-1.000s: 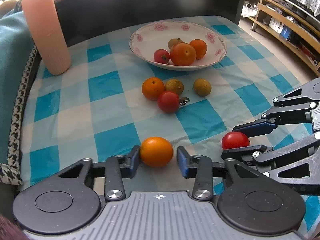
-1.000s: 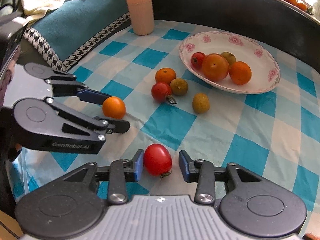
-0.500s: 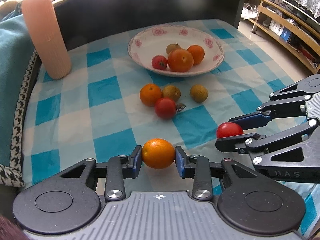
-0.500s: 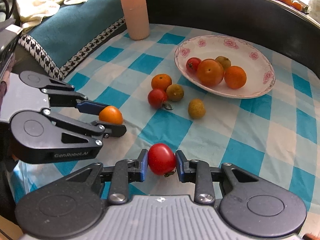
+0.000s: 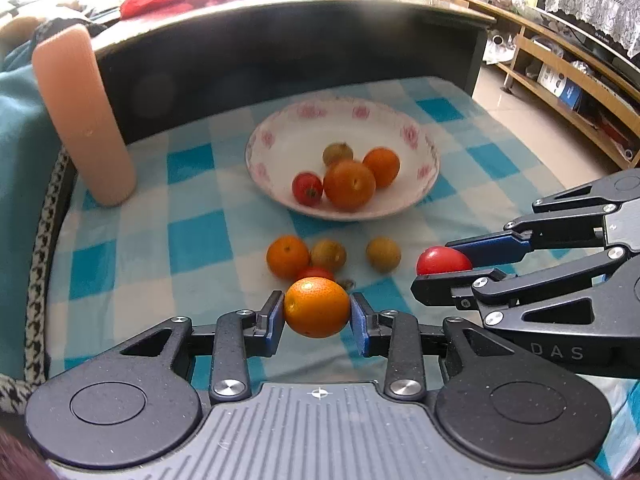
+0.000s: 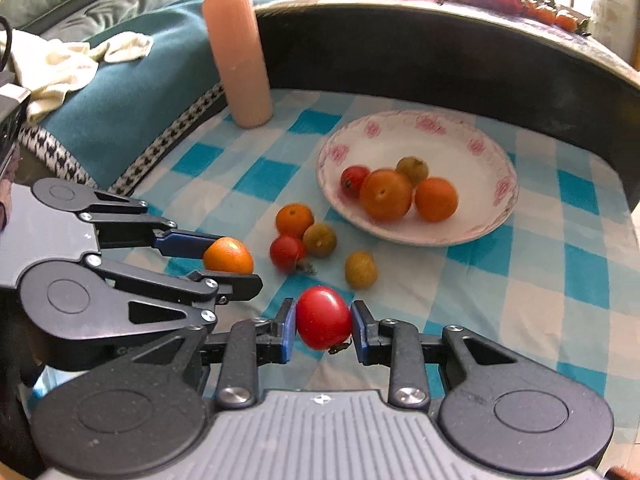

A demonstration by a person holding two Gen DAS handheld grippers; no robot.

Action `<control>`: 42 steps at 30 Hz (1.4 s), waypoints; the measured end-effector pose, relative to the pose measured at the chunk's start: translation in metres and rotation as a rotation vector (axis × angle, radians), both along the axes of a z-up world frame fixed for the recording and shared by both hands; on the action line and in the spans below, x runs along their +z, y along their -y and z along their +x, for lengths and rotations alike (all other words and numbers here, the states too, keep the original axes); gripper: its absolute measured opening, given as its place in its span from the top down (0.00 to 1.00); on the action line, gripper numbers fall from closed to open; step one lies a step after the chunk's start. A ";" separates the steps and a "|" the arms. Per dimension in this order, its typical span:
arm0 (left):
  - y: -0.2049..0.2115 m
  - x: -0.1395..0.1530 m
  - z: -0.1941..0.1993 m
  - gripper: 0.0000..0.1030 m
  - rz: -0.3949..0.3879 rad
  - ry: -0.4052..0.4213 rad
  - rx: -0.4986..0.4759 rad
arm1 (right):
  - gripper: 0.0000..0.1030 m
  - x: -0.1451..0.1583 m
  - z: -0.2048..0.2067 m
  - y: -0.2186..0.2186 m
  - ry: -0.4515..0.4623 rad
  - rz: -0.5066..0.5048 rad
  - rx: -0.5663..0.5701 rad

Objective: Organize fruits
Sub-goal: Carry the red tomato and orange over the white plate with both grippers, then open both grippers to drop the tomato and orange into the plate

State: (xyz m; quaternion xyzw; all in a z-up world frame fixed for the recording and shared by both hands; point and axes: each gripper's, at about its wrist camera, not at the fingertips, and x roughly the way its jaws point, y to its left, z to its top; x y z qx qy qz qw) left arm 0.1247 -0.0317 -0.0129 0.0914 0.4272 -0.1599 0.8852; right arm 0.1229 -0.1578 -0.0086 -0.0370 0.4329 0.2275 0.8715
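The left claw is clamped on a small orange, its blue pads pressing both sides, and the fruit is clear of the blue-and-white checked cloth that covers the counter. Just to its right, the right claw grips a red tomato the same way, stem end down, also off the cloth.

Beyond both claws, four loose fruits lie near together on the cloth: an orange, a red tomato touching it, a greenish-brown fruit beside them, and a yellowish one a little to the right.

Farther back sits a white bowl with pink flowers, holding two oranges, a small tomato and a greenish fruit. A tall pink ribbed cylinder stands upright at the far left, beside a teal blanket.
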 end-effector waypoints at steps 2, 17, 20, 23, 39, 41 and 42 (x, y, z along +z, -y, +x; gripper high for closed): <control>0.004 0.002 0.003 0.59 0.000 0.006 0.000 | 0.56 0.003 0.003 0.004 0.004 0.012 -0.015; 0.026 0.017 0.053 0.60 -0.013 0.049 0.008 | 0.56 0.021 0.038 0.031 0.055 0.045 -0.129; 0.031 0.016 0.067 0.60 0.003 0.062 0.002 | 0.56 0.022 0.052 0.036 0.059 0.051 -0.154; 0.032 0.015 0.079 0.60 -0.008 0.057 0.013 | 0.56 0.019 0.065 0.040 0.055 0.059 -0.184; 0.031 0.001 0.112 0.60 -0.011 0.038 0.074 | 0.56 0.005 0.113 0.040 0.064 0.052 -0.218; 0.031 0.000 0.113 0.59 -0.015 0.037 0.073 | 0.56 0.003 0.115 0.041 0.062 0.048 -0.216; 0.031 0.000 0.113 0.59 -0.015 0.037 0.074 | 0.56 0.002 0.116 0.041 0.061 0.049 -0.215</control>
